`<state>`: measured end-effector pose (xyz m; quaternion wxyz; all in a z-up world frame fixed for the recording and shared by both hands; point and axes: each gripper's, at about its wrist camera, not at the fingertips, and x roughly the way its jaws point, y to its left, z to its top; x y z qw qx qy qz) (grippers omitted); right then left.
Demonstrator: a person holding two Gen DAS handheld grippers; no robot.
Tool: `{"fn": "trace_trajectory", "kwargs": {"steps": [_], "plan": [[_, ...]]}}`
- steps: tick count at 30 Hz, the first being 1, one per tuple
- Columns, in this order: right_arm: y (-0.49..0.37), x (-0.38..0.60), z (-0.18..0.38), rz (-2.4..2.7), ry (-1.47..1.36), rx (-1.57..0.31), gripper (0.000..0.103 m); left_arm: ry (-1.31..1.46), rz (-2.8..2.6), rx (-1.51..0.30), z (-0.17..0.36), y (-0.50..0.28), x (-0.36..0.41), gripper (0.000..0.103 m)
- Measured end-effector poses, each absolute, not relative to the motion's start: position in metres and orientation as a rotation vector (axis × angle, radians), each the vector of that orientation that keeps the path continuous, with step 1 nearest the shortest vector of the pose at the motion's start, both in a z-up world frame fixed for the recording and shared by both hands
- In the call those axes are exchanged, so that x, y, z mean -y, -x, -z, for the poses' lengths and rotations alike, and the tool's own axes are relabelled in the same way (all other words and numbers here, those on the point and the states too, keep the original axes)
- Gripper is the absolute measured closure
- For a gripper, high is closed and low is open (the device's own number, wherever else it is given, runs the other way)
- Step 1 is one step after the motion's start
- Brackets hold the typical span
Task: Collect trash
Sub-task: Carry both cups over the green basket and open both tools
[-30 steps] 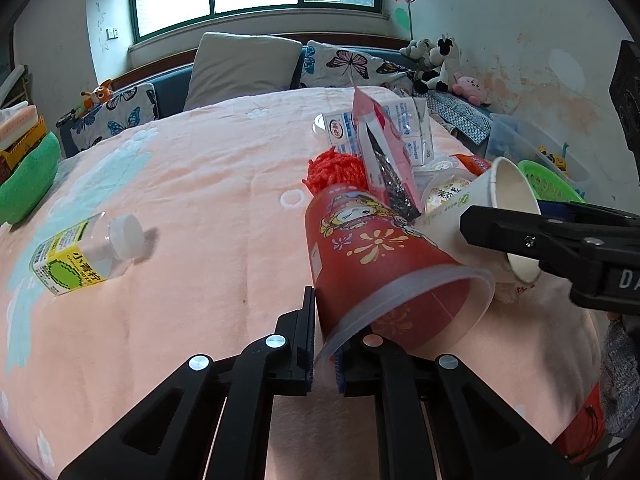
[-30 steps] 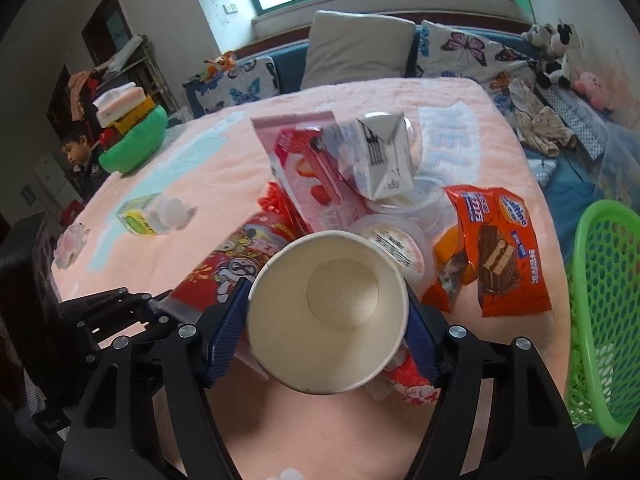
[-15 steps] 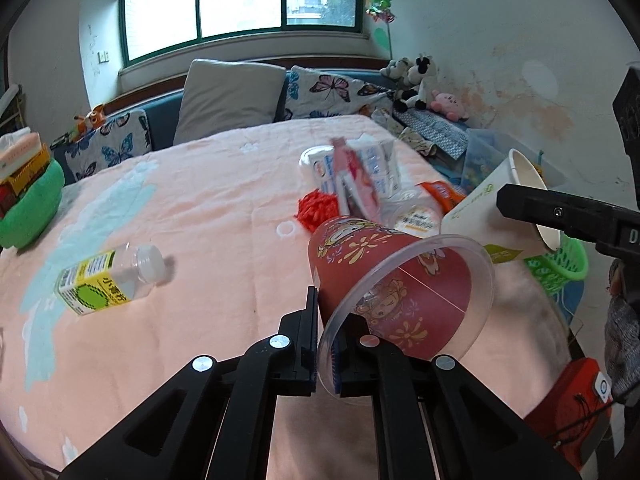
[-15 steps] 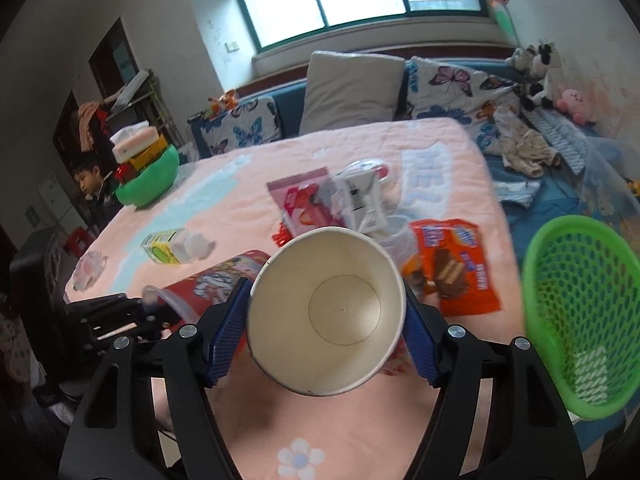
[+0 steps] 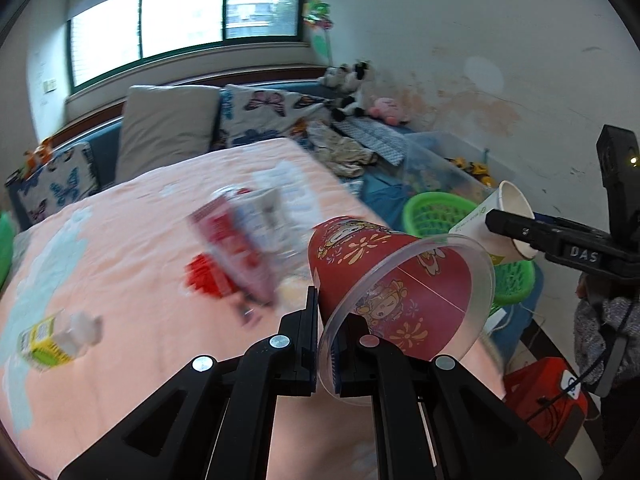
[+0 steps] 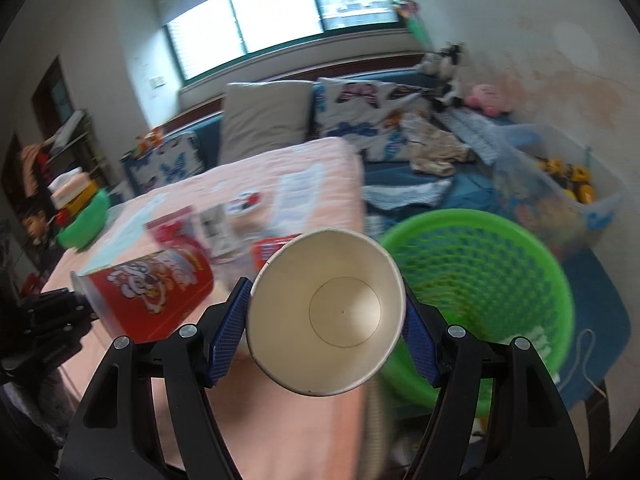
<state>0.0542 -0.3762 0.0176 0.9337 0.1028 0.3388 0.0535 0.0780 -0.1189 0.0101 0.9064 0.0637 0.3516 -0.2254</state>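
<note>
Paper cup (image 6: 326, 316) clamped between right fingers (image 6: 224, 340) | red cup (image 5: 394, 284) rim pinched by left fingers (image 5: 310, 336)

Basket (image 6: 480, 264) right of table (image 6: 288, 420), seemingly lower.

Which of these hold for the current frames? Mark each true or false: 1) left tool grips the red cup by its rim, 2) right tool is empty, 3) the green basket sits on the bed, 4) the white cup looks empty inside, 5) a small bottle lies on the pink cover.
1. True. The left tool pinches the rim of the red cartoon cup.
2. False. The right tool clamps the white paper cup by its sides.
3. False. The green basket sits beyond the edge of the bed, lower down.
4. True. Only its bare bottom shows.
5. True. The yellow-labelled bottle lies on its side.
</note>
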Motion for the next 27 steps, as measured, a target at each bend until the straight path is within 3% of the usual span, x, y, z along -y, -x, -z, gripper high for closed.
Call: {"fn": "trace_trajectory", "kwargs": {"steps": [15,27], "plan": [[-0.053,0.476,0.019,0.091,-0.293,-0.745,0.032,-0.216,0.634,-0.765,0.002,-0.122,0.254,0.097],[-0.053,0.499,0.038,0.16,-0.326,-0.774,0.03,-0.252,0.685,-0.828,0.03,-0.139,0.307,0.097]]}}
